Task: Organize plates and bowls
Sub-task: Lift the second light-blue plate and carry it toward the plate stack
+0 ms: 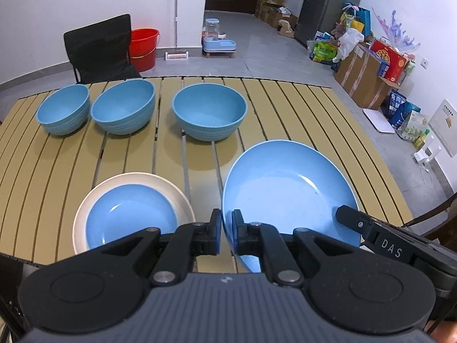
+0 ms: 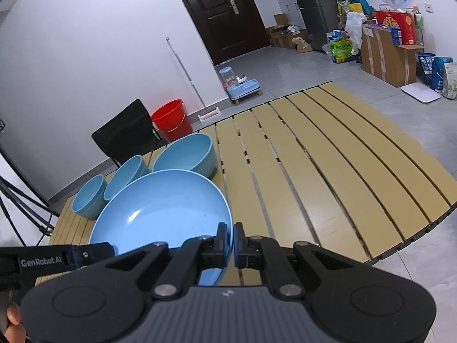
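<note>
The large blue plate [image 1: 288, 191] fills the lower right of the left wrist view, tilted above the slatted table [image 1: 300, 108]. The left gripper [image 1: 226, 228] pinches its left rim; the right gripper [image 2: 233, 243] clamps the opposite rim. Three blue bowls [image 1: 210, 111] line the upper left.

On my right gripper [image 1: 340, 214], seen from my left wrist camera, the white letters "DAS" stand on the black arm behind its fingers. On my left gripper [image 2: 110, 250], seen from my right wrist camera, the side of the black arm reads "GenRobot.AI" in white. A dark blue bag [image 1: 397, 108] on the floor by the wall carries large white Chinese characters; I can make out 兔肉. The other packages are too small to read.
</note>
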